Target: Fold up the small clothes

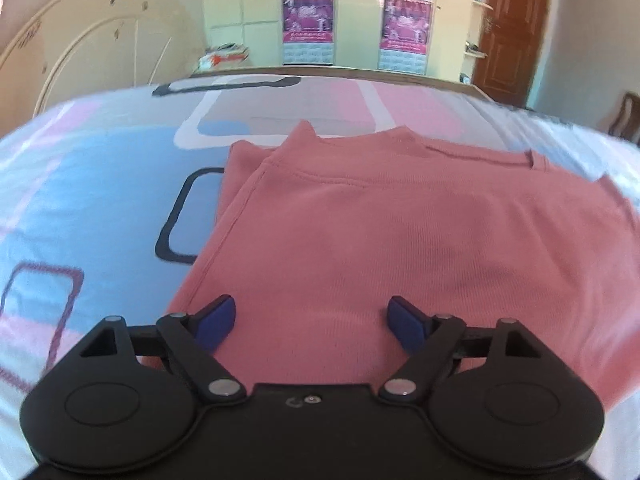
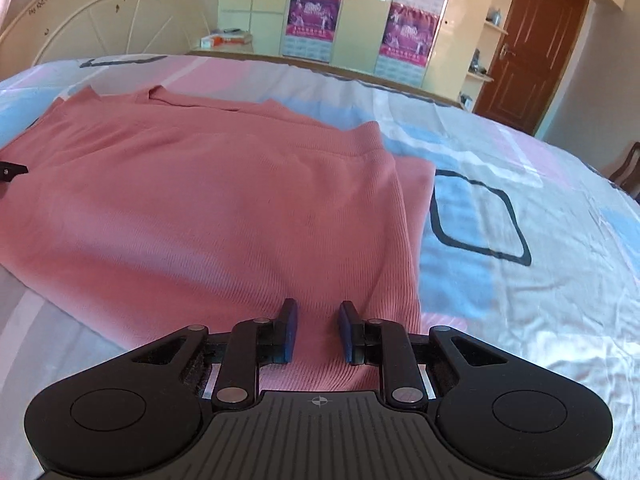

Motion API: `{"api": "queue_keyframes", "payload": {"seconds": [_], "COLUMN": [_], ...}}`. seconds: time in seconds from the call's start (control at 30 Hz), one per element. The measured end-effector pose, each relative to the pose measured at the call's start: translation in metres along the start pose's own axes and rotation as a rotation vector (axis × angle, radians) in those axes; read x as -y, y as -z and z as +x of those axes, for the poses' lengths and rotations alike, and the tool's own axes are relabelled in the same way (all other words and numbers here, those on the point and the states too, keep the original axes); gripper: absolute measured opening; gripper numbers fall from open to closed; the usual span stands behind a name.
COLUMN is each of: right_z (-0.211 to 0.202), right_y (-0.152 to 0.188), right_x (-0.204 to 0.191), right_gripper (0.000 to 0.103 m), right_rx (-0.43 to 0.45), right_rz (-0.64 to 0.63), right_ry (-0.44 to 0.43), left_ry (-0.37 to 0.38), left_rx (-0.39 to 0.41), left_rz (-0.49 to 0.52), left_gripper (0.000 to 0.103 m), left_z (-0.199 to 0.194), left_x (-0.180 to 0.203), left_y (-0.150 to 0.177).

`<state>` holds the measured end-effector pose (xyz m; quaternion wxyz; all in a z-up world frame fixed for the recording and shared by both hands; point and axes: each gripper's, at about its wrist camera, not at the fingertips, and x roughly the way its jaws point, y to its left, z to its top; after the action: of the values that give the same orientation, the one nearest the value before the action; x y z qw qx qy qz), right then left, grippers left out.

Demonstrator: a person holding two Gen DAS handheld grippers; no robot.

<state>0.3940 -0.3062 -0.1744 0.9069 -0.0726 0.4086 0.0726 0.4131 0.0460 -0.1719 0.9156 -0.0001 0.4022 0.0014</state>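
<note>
A pink ribbed garment lies folded in layers on the bed, its hems and edges showing at the far side. In the left wrist view my left gripper hangs over the garment's near left part, blue pads wide apart with nothing between them. In the right wrist view the same garment spreads to the left. My right gripper sits over its near right corner. Its pads stand a narrow gap apart, and the cloth seen in that gap looks flat, not pinched. A black tip of the left gripper shows at the left edge.
The bed sheet has blue, pink and white blocks with dark outlined rectangles. A cream headboard stands at the far left. Behind the bed are a wardrobe with pink posters, a brown door and a wooden chair.
</note>
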Motion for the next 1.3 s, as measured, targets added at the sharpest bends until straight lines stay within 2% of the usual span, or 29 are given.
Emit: {"api": "queue_keyframes", "payload": {"seconds": [0.13, 0.27, 0.37, 0.43, 0.5, 0.67, 0.83, 0.97, 1.1, 1.3], "right_z": [-0.023, -0.031, -0.028, -0.022, -0.015, -0.021, -0.036, -0.044, -0.042, -0.022], "right_y": [-0.006, -0.015, -0.014, -0.009, 0.0, 0.013, 0.011, -0.002, -0.025, -0.057], "right_x": [-0.01, -0.032, -0.046, -0.05, -0.048, -0.038, -0.04, -0.046, -0.051, -0.068], "right_gripper": [0.022, 0.022, 0.025, 0.035, 0.039, 0.039, 0.04, 0.04, 0.04, 0.04], "right_rx": [0.068, 0.111, 0.099, 0.068, 0.031, 0.023, 0.058, 0.102, 0.145, 0.169], "right_rz": [0.089, 0.086, 0.059, 0.058, 0.062, 0.105, 0.121, 0.106, 0.115, 0.089], "right_ry": [-0.085, -0.116, -0.111, -0.103, -0.08, -0.075, -0.097, -0.123, -0.166, -0.215], "left_ry": [0.031, 0.037, 0.024, 0.014, 0.008, 0.003, 0.006, 0.016, 0.019, -0.047], "left_rx": [0.014, 0.005, -0.021, -0.052, -0.068, -0.063, -0.051, -0.004, 0.002, -0.032], "left_rz": [0.011, 0.032, 0.028, 0.029, 0.029, 0.043, 0.026, 0.045, 0.033, -0.015], "left_gripper": [0.081, 0.082, 0.083, 0.084, 0.085, 0.086, 0.086, 0.086, 0.086, 0.088], "left_z": [-0.014, -0.019, -0.016, -0.011, -0.008, -0.012, -0.021, -0.028, -0.019, 0.012], "left_x": [0.013, 0.032, 0.037, 0.038, 0.037, 0.037, 0.037, 0.044, 0.05, 0.04], "left_y": [-0.002, 0.002, 0.01, 0.016, 0.021, 0.026, 0.021, 0.008, -0.008, -0.013]}}
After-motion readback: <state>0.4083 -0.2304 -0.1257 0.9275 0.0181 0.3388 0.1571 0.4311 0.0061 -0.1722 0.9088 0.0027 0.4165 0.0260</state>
